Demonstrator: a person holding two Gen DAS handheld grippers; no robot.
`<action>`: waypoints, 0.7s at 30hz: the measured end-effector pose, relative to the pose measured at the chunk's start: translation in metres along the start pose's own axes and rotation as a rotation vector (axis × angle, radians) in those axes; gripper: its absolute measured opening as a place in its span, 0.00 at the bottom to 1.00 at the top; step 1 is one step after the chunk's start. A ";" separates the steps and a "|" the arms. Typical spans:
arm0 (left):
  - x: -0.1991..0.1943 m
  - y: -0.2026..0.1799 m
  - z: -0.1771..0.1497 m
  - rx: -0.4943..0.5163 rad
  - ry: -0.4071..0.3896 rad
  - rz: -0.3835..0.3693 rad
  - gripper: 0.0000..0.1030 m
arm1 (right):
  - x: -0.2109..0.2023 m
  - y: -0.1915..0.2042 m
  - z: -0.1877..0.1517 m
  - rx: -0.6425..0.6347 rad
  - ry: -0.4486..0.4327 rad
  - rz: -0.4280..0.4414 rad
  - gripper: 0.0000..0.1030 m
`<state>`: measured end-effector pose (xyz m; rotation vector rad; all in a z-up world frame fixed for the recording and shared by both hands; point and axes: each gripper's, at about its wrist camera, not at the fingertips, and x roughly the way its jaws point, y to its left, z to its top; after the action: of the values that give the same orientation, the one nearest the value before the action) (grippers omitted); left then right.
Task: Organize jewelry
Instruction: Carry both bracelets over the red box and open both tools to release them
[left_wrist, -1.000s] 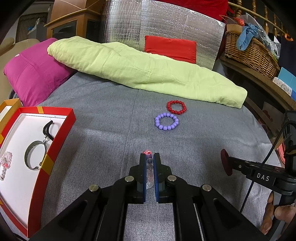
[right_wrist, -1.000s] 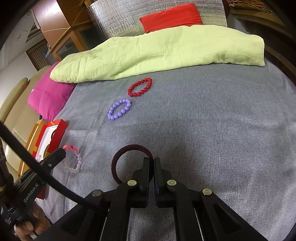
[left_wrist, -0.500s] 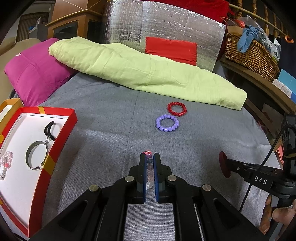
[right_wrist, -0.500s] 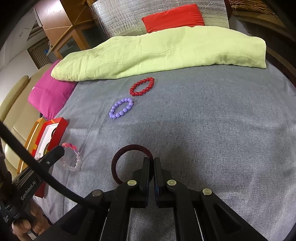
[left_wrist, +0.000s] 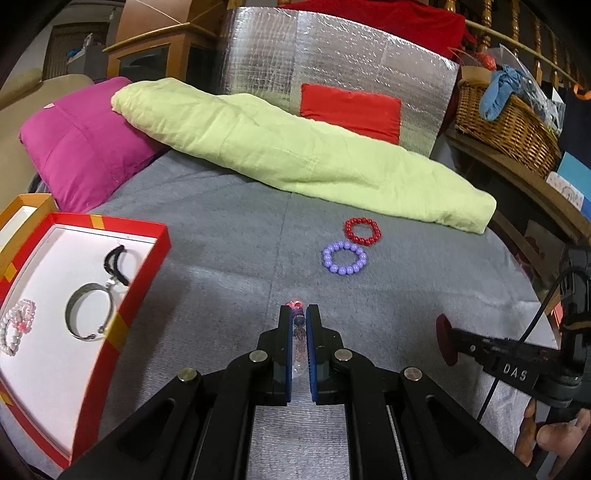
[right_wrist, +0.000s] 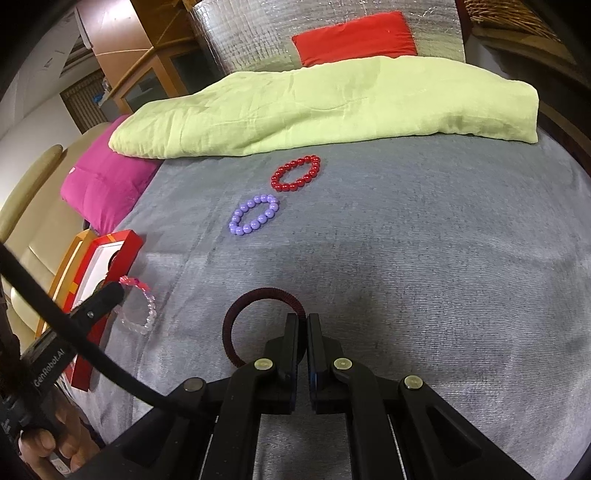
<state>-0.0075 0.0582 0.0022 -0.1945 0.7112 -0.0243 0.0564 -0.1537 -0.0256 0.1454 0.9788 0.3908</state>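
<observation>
Left wrist view: my left hand-held gripper (left_wrist: 299, 314) is clamped narrow on a clear-and-pink beaded bracelet (left_wrist: 297, 334), pinched edge-on between its blue pads, above the grey bed cover (left_wrist: 229, 258). In the right wrist view that same bracelet (right_wrist: 142, 310) hangs as a loop from the left tool's tip. My right hand-held gripper (right_wrist: 302, 325) is closed tight on a dark maroon ring-shaped band (right_wrist: 255, 295), whose loop sticks out ahead and to the left of its fingers.

Ahead of my left hand-held gripper and slightly right, a purple bead bracelet (left_wrist: 344, 257) lies flat on the cover, with a red bead bracelet (left_wrist: 362, 231) just beyond it. To the left sits an open red box (left_wrist: 144, 273) with a white lining, holding a silver bangle (left_wrist: 88, 310), a black curved piece (left_wrist: 112, 258) and a pale beaded piece (left_wrist: 16, 325). Farther ahead lie a folded lime-green blanket (left_wrist: 295, 158) and, left of it, a magenta pillow (left_wrist: 81, 147).
</observation>
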 end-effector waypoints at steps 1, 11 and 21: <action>-0.002 0.002 0.001 -0.004 -0.003 -0.001 0.07 | 0.000 0.002 -0.001 0.000 0.001 0.002 0.04; -0.023 0.029 0.009 -0.054 -0.040 0.014 0.07 | -0.016 0.043 0.004 -0.031 -0.031 0.037 0.04; -0.048 0.077 0.010 -0.126 -0.072 0.063 0.07 | -0.029 0.104 0.019 -0.114 -0.058 0.058 0.04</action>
<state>-0.0401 0.1399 0.0263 -0.2920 0.6473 0.0875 0.0311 -0.0681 0.0380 0.0812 0.8943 0.4920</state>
